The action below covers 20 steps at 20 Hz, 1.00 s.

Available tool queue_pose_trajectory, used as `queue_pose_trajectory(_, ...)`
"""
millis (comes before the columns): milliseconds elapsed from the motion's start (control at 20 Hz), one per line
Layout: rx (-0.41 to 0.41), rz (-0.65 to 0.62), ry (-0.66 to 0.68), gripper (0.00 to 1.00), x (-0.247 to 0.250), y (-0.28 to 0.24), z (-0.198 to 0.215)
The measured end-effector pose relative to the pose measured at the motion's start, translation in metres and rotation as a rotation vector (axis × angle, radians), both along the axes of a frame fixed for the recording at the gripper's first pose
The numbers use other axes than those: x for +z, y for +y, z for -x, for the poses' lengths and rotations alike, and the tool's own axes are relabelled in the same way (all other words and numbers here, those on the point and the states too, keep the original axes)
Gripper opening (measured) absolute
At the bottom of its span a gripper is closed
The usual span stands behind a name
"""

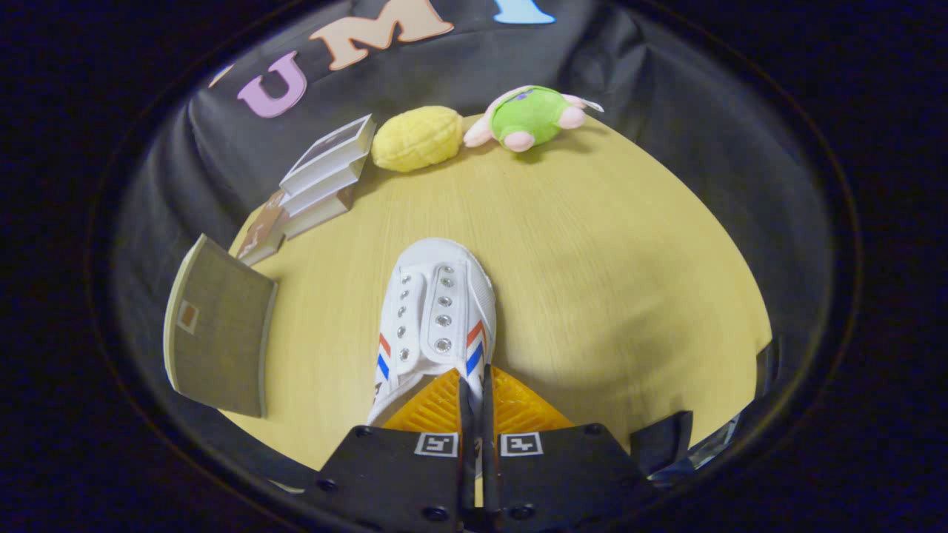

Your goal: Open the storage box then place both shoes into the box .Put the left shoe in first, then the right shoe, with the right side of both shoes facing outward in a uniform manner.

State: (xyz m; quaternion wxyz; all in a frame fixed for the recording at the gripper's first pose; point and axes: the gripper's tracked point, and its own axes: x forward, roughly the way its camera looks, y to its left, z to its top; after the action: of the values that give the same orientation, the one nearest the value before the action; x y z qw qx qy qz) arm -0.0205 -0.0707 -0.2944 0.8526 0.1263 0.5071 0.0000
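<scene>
A white lace-less shoe [437, 303] with red and blue stripes on both sides lies straight ahead of my fingers, its toe pointing away toward the table's far side. My gripper [474, 389] is shut on the shoe's rear collar, and a thin white edge of it shows in the narrow slit between the two pads [433, 407]. The heel is hidden behind the fingers. I cannot tell whether the sole rests on the wooden table [607, 244] or hangs just above it.
A grey-brown flat panel [218, 333] stands tilted at the table's left edge. Stacked books [322, 181], a yellow plush [417, 138] and a green plush [529, 116] line the far rim. A dark and clear plastic part [670, 440] sits beside my right finger.
</scene>
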Motion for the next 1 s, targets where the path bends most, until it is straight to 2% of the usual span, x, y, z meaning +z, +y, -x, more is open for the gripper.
queue_pose_trajectory(150, -0.037, -0.011, -0.018, 0.07, 0.01, 0.005, 0.002)
queue_pose_trajectory(600, -0.128, -0.087, -0.075, 0.07, 0.05, 0.062, 0.012)
queue_pose_trajectory(1000, -0.164, -0.149, -0.164, 0.07, 0.109, 0.128, 0.02)
